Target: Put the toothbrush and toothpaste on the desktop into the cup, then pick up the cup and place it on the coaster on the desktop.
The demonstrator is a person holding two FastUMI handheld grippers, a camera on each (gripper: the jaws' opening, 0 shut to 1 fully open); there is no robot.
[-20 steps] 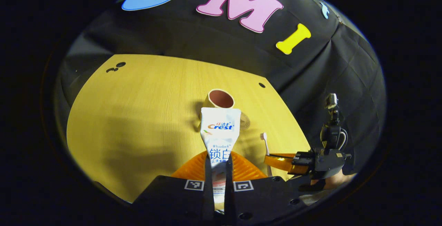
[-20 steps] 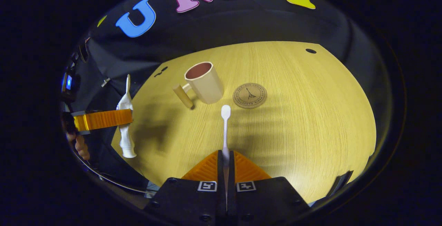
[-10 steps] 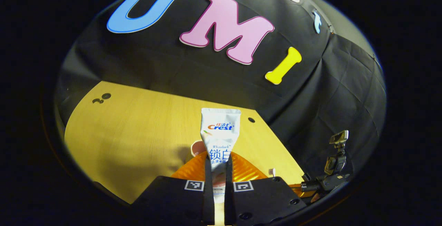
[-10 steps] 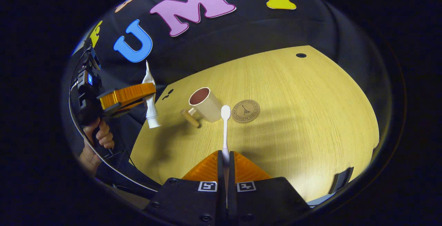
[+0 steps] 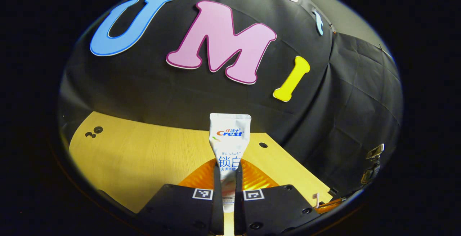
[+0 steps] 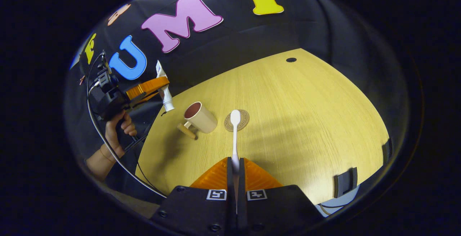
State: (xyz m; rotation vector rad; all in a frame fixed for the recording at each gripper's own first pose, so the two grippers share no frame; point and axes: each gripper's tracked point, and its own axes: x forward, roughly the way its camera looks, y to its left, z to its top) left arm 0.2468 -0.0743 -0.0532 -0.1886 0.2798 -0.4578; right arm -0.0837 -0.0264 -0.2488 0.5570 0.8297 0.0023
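Soft laminate makes the toothpaste (image 5: 229,138) light and pliable; it will buckle under side load, so the hold belongs low on the flattened body, where the left gripper (image 5: 227,192) is clamped on it with both fingers, crimped end pointing forward. The toothbrush (image 6: 235,135) is a slim, stiff, light plastic stick, likely to pivot if held at one end; the right gripper (image 6: 235,164) is closed on the lower handle, head pointing away. In the right gripper view, the left gripper (image 6: 151,86) hangs above and to the left of the cup (image 6: 200,117), held by a hand (image 6: 119,128), with the tube's cap end pointing down toward the table's (image 6: 306,113) edge. The cup stands upright, handle toward the near left, just beside the coaster (image 6: 237,120). Both items are carried in the air, neither yet in the cup.
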